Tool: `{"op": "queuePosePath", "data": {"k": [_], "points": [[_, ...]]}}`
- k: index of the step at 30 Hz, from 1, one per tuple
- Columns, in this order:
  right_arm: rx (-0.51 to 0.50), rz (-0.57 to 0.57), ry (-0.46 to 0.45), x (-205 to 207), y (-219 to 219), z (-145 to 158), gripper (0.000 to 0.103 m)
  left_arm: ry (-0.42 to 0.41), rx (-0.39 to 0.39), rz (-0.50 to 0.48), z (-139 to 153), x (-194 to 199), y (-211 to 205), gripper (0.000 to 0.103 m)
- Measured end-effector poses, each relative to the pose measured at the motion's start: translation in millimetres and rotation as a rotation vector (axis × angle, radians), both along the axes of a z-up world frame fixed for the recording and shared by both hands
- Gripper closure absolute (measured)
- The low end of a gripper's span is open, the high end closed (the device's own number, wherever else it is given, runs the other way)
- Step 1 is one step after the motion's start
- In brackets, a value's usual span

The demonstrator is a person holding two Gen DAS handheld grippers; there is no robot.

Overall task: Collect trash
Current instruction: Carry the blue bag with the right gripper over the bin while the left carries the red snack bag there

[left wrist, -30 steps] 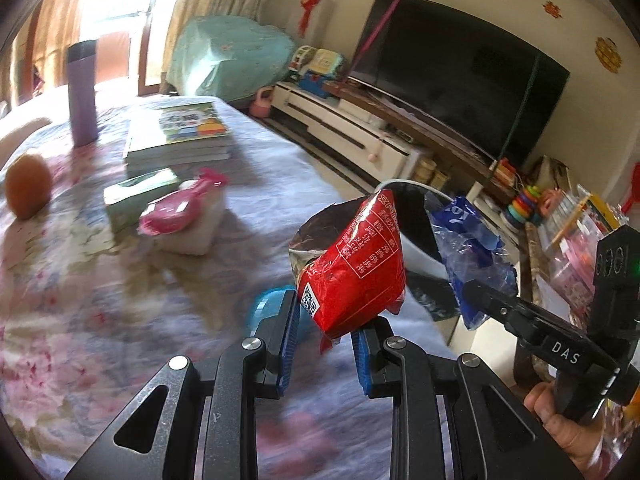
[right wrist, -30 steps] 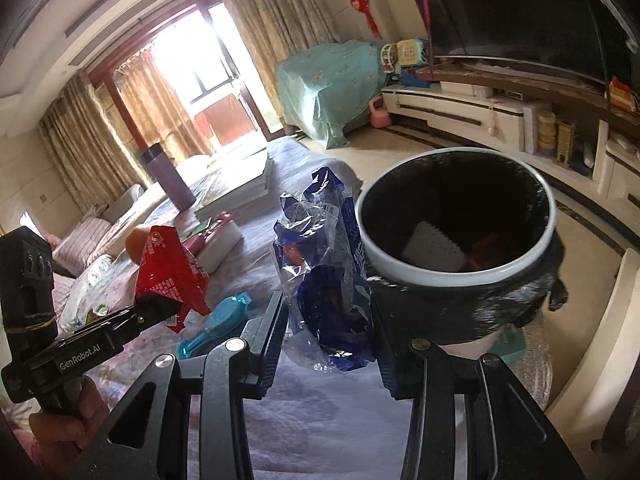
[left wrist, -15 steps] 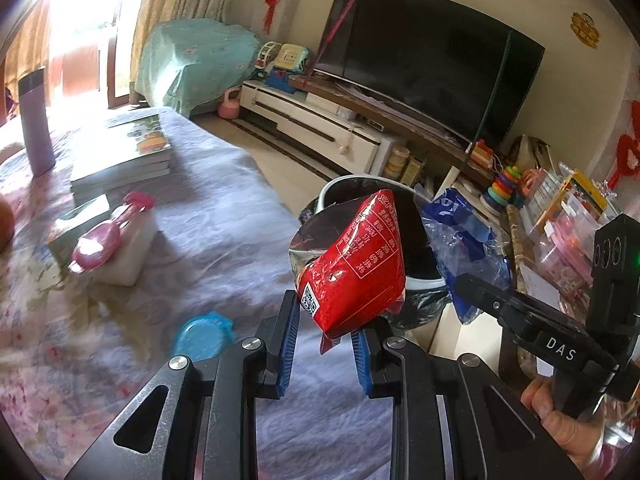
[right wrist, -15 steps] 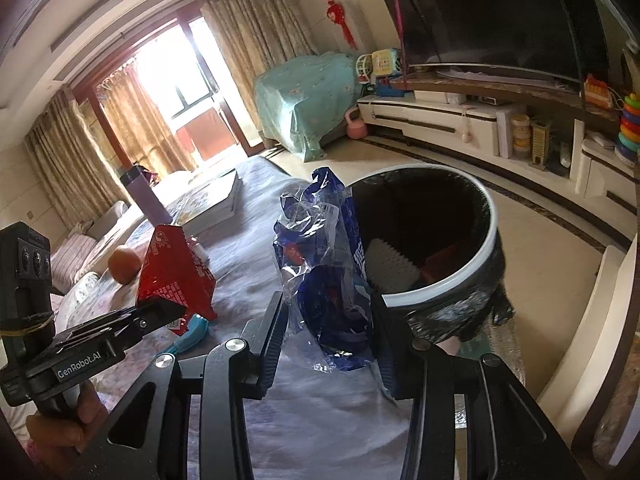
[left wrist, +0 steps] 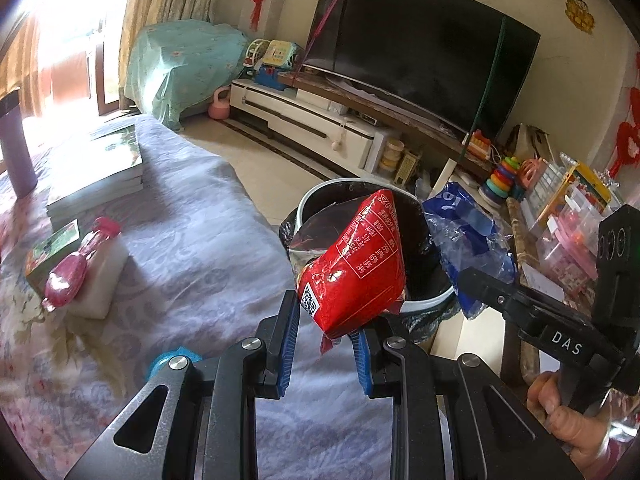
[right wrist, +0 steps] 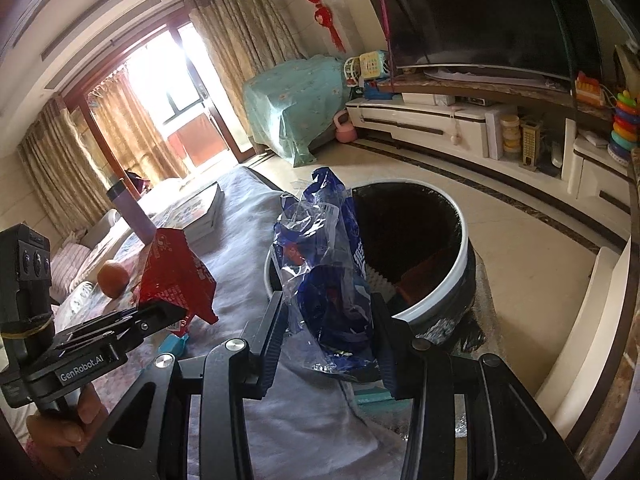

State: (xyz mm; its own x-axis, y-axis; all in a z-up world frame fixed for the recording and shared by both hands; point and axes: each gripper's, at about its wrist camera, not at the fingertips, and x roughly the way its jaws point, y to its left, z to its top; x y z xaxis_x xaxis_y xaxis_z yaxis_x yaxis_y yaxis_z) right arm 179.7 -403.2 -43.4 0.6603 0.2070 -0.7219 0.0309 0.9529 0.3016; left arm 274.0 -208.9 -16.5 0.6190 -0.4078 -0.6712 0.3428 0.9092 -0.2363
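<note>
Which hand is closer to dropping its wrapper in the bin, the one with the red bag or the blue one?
Probably the right. Its blue wrapper hangs at the rim of the trash bin, partly over the opening. The left gripper's red bag sits more over the table side.

Snack wrappers: 2, namely one red wrapper (left wrist: pixel 354 268) and one blue-and-clear wrapper (right wrist: pixel 326 268).
Trash bin (right wrist: pixel 460 240), white rim, black liner: 1.
Claws: 2, the left claw (left wrist: pixel 326 334) and the right claw (right wrist: pixel 328 332).
Purple tumbler (right wrist: pixel 134 218): 1.
Book stack (left wrist: pixel 98 168): 1; number of volumes not clear.
Orange fruit (right wrist: pixel 113 273): 1.
Pink bottle (left wrist: pixel 74 268): 1.
White block (left wrist: pixel 106 276) beneath it: 1.
Small green box (left wrist: pixel 50 250): 1.
Television (left wrist: pixel 420 56): 1.
Pink kettlebell (left wrist: pixel 220 106): 1.
Ring-stacking toy (left wrist: pixel 502 178): 1.
</note>
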Motion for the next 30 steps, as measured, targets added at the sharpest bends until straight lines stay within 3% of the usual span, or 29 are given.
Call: {"op": "queuePosePath", "data": {"k": [30], "points": [[0.012,-0.008,0.058,36.6,-30.0,-6.2,0.062,0.027,0.043,-0.049,-11.1,67.8,-57.8,0.078]]}}
